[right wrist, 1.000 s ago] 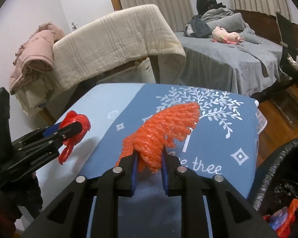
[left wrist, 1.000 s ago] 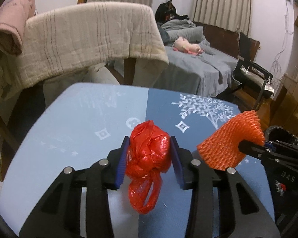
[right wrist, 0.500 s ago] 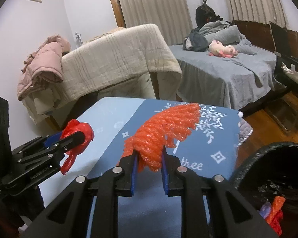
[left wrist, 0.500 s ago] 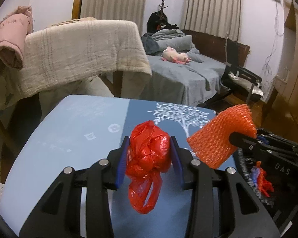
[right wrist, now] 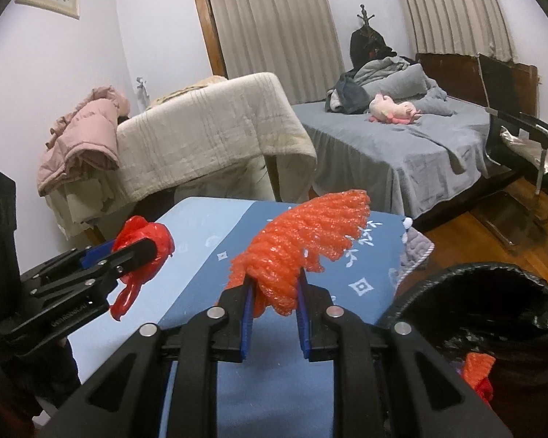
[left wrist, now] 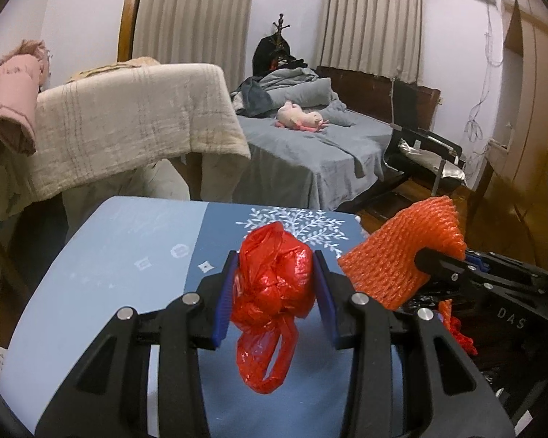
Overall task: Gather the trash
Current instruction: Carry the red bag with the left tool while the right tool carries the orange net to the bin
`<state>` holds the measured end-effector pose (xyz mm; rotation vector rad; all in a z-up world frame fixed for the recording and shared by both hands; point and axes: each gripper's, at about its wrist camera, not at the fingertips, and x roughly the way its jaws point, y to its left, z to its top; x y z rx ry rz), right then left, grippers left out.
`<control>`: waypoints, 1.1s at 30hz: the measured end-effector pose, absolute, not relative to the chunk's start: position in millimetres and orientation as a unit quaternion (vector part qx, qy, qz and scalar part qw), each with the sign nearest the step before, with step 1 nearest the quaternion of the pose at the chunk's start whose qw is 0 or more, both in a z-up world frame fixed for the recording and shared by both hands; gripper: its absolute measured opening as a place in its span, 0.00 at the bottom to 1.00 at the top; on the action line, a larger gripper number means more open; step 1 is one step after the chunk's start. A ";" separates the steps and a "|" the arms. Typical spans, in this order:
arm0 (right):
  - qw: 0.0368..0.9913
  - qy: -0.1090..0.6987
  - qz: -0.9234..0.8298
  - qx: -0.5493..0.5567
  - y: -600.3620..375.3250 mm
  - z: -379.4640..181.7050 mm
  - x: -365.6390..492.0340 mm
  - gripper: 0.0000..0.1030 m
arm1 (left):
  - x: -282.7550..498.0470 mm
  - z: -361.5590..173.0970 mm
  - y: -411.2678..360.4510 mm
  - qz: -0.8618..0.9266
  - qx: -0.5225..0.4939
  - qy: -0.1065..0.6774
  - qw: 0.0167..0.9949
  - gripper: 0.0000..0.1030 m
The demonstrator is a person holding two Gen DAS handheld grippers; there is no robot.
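Observation:
My left gripper (left wrist: pixel 274 277) is shut on a crumpled red plastic bag (left wrist: pixel 274 284), whose loop hangs below the pads, above the blue table (left wrist: pixel 128 241). My right gripper (right wrist: pixel 274 288) is shut on an orange foam net sleeve (right wrist: pixel 303 233) that fans up and right. In the left wrist view the foam net (left wrist: pixel 394 255) and right gripper sit to the right, over the bin. In the right wrist view the red bag (right wrist: pixel 146 244) and left gripper (right wrist: pixel 142 252) show at the left. A black bin with a bag liner (right wrist: pixel 486 292) stands lower right, with orange and red scraps (right wrist: pixel 476 365) inside.
A bed with grey sheets (right wrist: pixel 402 146) and a pink plush toy (right wrist: pixel 391 109) lies behind the table. A beige blanket (left wrist: pixel 135 124) hangs over furniture at the left, with a pink jacket (right wrist: pixel 80 138) beside it. A black chair (right wrist: pixel 522 146) stands on the wooden floor at the right.
Both grippers have risen and pulled back from the table with their loads. The table now looks smaller and lower, and the bin has come further into the right wrist view.

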<state>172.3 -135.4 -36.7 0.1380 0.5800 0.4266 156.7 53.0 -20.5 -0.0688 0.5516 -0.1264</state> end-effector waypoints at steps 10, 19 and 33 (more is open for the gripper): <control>0.942 0.268 0.191 0.073 -162.6 -25.9 154.4 0.19 | 142.1 -10.6 26.4 -0.082 -0.027 0.263 0.961 0.38; 0.948 0.255 0.175 0.078 -184.5 -19.8 139.5 0.19 | 134.8 -3.8 2.9 -0.104 -0.017 0.256 0.961 0.38; 0.956 0.244 0.136 0.086 -224.6 -15.5 120.8 0.19 | 129.4 0.7 -36.5 -0.143 -0.002 0.248 0.958 0.38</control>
